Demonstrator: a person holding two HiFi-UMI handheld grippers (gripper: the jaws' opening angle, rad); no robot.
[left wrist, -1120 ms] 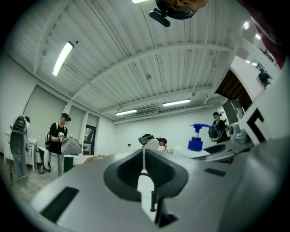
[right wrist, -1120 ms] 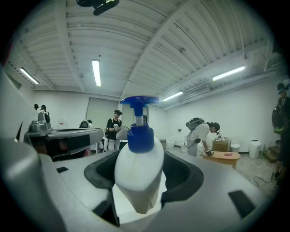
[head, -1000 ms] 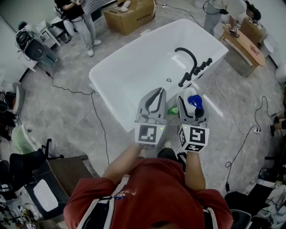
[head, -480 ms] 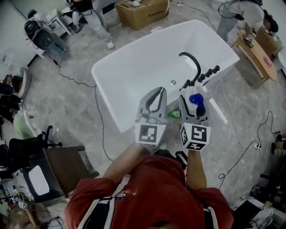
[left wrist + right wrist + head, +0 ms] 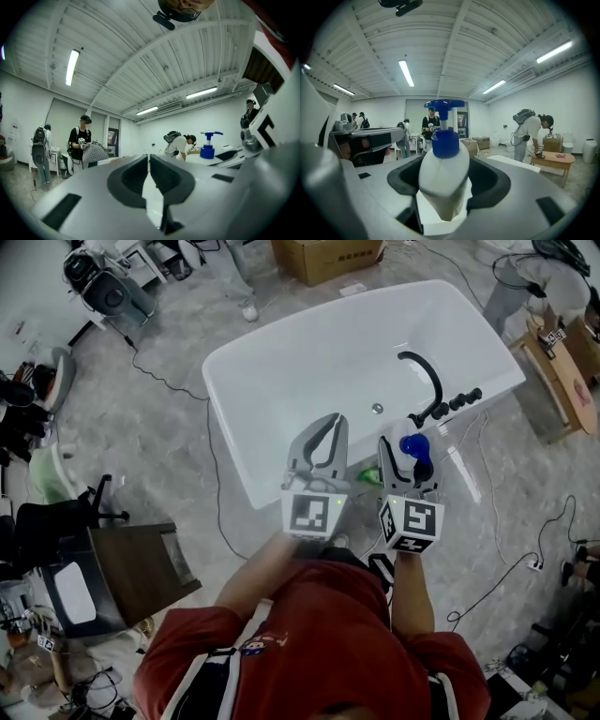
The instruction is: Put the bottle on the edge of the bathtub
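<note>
Transport step: the right claw [image 5: 406,454] is clamped on the upright white pump bottle [image 5: 443,180], carried in the air near the bathtub [image 5: 217,413] rim, the left claw [image 5: 322,432] closed on nothing; the next move probably calls for lowering the bottle level onto the rim, then releasing.
</note>
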